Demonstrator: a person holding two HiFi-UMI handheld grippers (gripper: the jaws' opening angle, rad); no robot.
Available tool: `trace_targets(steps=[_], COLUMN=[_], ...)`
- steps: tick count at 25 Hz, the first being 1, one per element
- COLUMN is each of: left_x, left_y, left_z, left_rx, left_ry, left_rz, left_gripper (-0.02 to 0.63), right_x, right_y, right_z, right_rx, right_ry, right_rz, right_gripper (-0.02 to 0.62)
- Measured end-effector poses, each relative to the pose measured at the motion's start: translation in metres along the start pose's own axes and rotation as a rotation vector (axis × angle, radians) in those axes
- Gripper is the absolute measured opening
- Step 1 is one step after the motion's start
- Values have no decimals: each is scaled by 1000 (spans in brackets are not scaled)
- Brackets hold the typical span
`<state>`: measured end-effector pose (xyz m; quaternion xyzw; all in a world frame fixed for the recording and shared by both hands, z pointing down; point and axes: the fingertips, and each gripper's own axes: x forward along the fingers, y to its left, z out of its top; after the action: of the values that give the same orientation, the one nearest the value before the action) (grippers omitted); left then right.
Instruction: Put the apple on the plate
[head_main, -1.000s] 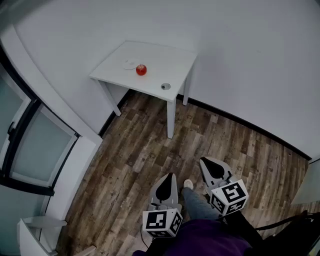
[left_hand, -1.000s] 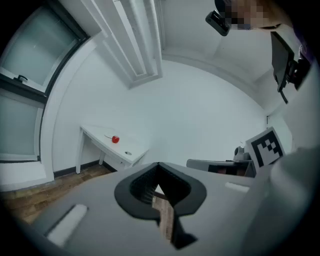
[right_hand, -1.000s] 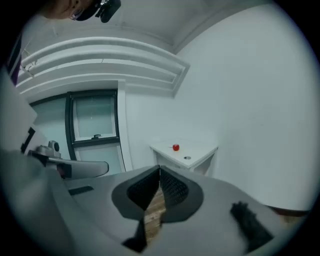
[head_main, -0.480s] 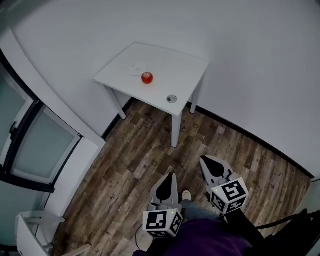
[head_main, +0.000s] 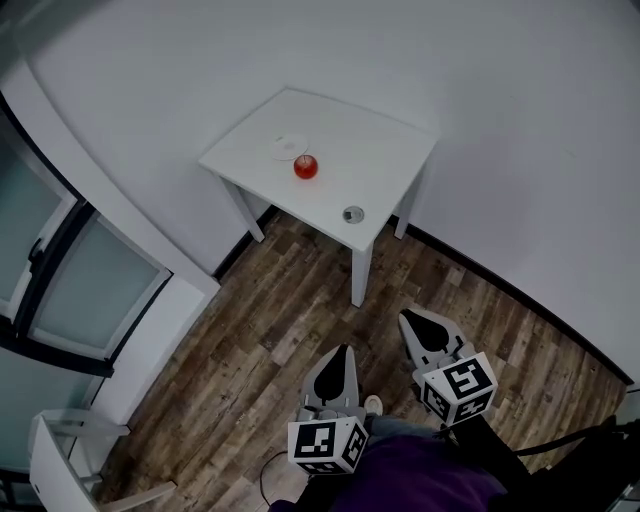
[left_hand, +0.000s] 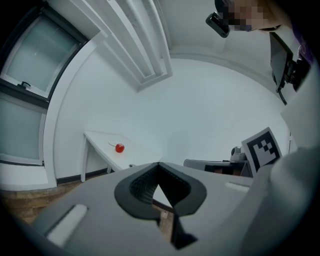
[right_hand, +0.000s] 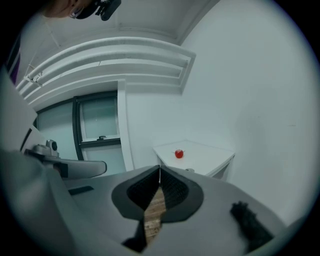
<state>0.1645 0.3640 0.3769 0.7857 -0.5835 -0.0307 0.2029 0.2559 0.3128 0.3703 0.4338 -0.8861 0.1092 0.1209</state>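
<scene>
A red apple (head_main: 306, 167) sits on a small white table (head_main: 390, 160) in the corner, just beside a flat white plate (head_main: 290, 148) and apart from it. Both grippers hang low over the wooden floor, well short of the table. The jaw tips of my left gripper (head_main: 340, 352) meet with nothing held. My right gripper (head_main: 412, 320) is likewise shut and empty. In the left gripper view the apple (left_hand: 119, 147) shows far beyond the shut tips (left_hand: 158, 163). The right gripper view has the apple (right_hand: 179, 154) above its shut tips (right_hand: 159, 168).
A small grey round thing (head_main: 353, 214) lies near the table's front corner. Glass panels in dark frames (head_main: 70, 290) line the left wall, and a white chair (head_main: 60, 450) stands at the lower left. The person's shoe (head_main: 373, 404) and purple clothing show between the grippers.
The table, apple and plate have slid down and right in the head view and look slightly larger. Both grippers keep the same shut pose.
</scene>
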Motion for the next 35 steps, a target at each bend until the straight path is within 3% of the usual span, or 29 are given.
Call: trace_targets(steps=[16,35], left_x=[44,138], left_y=[12,118], left_z=[8,73], left_rx=[8,7], left_ry=[9,2], left_rz=[33,19], left_gripper=[8,8], right_x=[43,187], right_y=[-28,-39], right_z=[8,59], right_rx=[16,1], right_ry=[-1,4], right_rz=[40,17], right_gripper=[11,11])
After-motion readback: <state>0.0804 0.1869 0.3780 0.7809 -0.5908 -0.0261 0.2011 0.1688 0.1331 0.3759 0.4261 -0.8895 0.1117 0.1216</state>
